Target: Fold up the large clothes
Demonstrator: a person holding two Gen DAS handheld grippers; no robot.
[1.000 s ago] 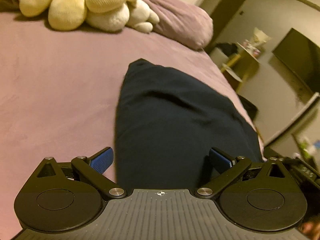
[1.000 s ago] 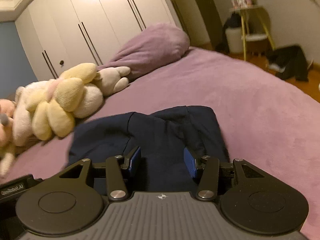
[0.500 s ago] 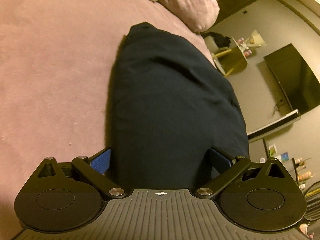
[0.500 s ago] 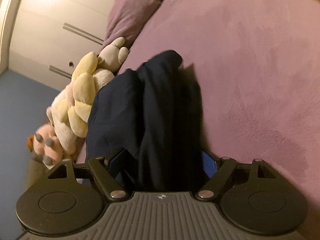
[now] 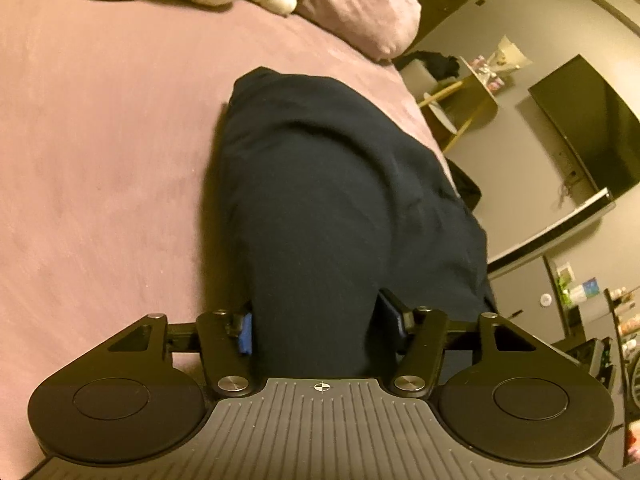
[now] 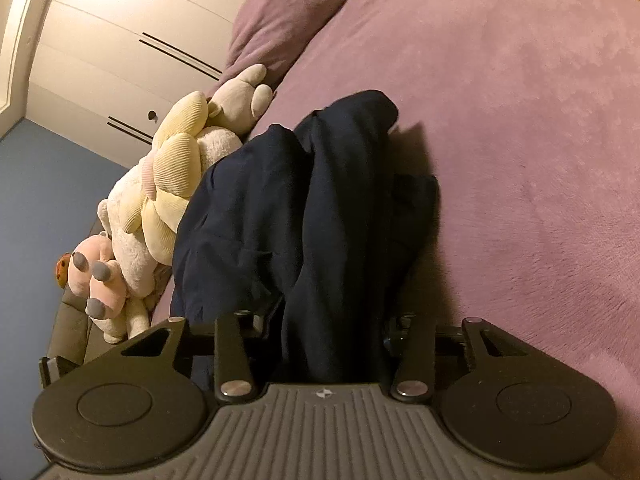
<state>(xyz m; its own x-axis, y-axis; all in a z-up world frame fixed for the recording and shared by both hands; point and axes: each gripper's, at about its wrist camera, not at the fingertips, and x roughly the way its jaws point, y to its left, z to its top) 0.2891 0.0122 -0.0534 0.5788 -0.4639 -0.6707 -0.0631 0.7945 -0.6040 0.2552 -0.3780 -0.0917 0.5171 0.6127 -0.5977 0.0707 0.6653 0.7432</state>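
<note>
Mauve bedding is filling both views as I'm working. I'm closing the left gripper, its blue fingers pinching a bunched fold of the dark navy garment; the right gripper is closing too, cloth packed between its fingers. From both sets of fingers the garment is running straight ahead, its long axis along my line of sight, lying on the bed and pointing toward the plush toys and pillow.
</note>
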